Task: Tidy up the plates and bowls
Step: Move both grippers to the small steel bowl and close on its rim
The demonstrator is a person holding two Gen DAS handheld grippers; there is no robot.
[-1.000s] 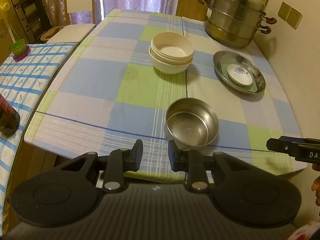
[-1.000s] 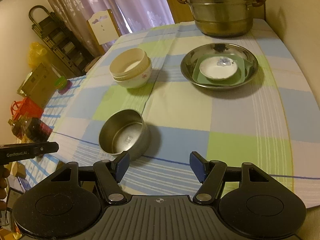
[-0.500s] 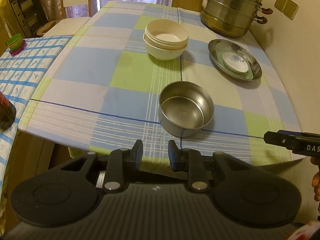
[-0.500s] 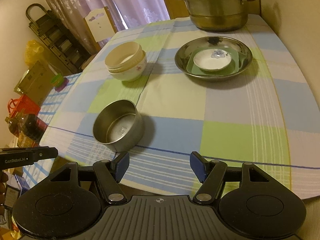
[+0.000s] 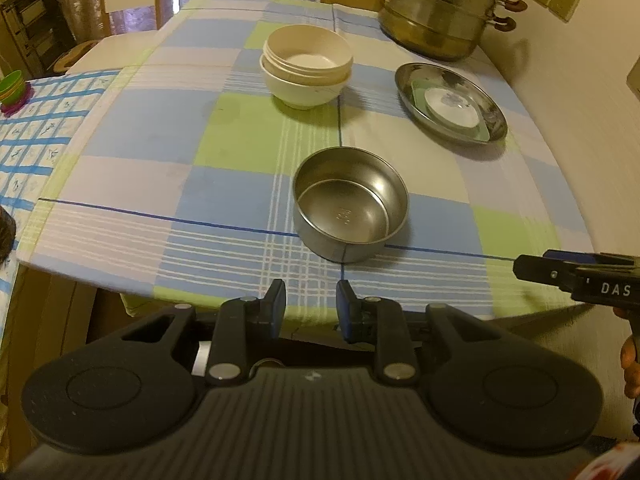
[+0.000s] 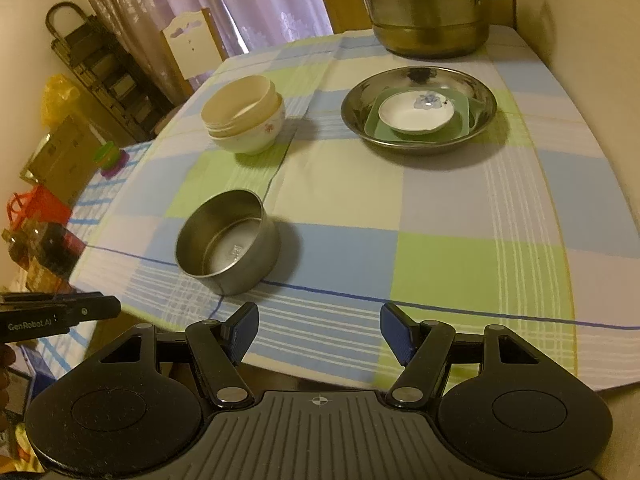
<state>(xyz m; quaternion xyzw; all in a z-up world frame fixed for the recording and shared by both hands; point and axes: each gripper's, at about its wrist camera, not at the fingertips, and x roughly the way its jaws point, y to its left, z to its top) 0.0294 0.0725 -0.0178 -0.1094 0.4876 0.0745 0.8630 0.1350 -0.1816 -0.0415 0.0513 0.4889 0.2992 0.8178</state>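
Left wrist view: the left gripper (image 5: 311, 304) hovers off the near table edge, jaws slightly parted and holding nothing. Just ahead a steel bowl (image 5: 350, 210) stands upright on the checked tablecloth (image 5: 132, 136); farther back sit stacked cream bowls (image 5: 307, 66).

Right wrist view: the right gripper (image 6: 320, 330) has its jaws spread wide, empty. The steel plate (image 6: 418, 110) (green dish and white saucer nested inside) sits before a steamer pot (image 6: 428, 4)

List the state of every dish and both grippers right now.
Steel bowl: upright, empty, alone.
Cream bowls: nested, upright.
Steel plate: holds green plate, saucer.
Steamer pot: lidded.
Left hand-held gripper: open, empty.
Right hand-held gripper: open, empty.
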